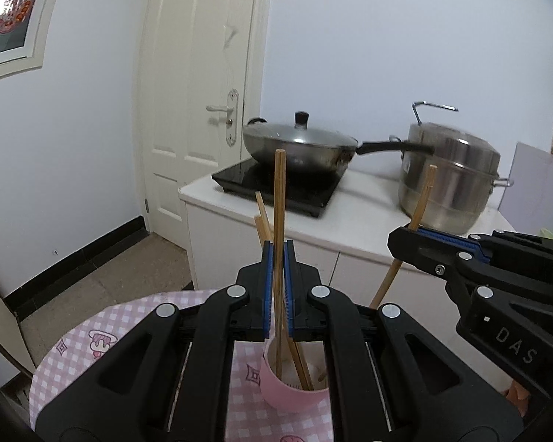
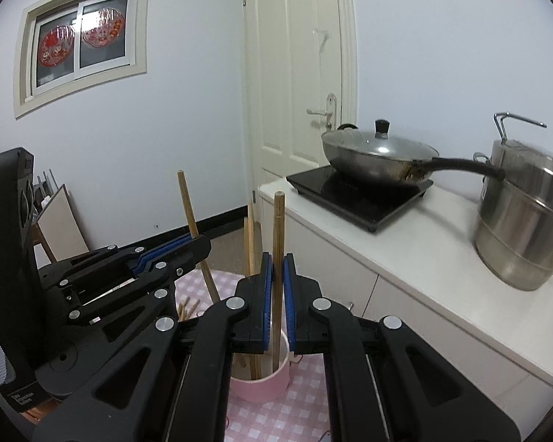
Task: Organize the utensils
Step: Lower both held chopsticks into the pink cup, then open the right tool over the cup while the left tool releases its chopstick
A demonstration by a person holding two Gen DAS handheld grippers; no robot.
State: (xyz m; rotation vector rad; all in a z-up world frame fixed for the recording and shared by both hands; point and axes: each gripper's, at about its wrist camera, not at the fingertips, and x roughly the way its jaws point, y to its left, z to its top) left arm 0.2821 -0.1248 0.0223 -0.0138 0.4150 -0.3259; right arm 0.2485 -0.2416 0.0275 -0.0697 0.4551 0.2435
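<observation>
A pink cup (image 1: 291, 392) (image 2: 265, 386) stands on the pink checked cloth and holds several wooden chopsticks (image 1: 262, 217) (image 2: 250, 237). My left gripper (image 1: 278, 254) (image 2: 202, 244) is shut on one upright chopstick (image 1: 279, 191) (image 2: 187, 206), whose lower end reaches into the cup. My right gripper (image 2: 277, 258) (image 1: 402, 239) is shut on another chopstick (image 2: 278, 221) (image 1: 424, 199); its lower end also dips inside the cup. The two grippers hang close together above the cup, the left one to the left of the right one.
A few loose chopsticks (image 2: 186, 305) lie on the cloth (image 1: 73, 353) behind the left gripper. Beyond stands a white counter (image 2: 442, 258) with an induction hob (image 1: 276, 184), a lidded wok (image 1: 298, 143) and a steel steamer pot (image 1: 449, 184). A white door (image 1: 202, 73) is behind.
</observation>
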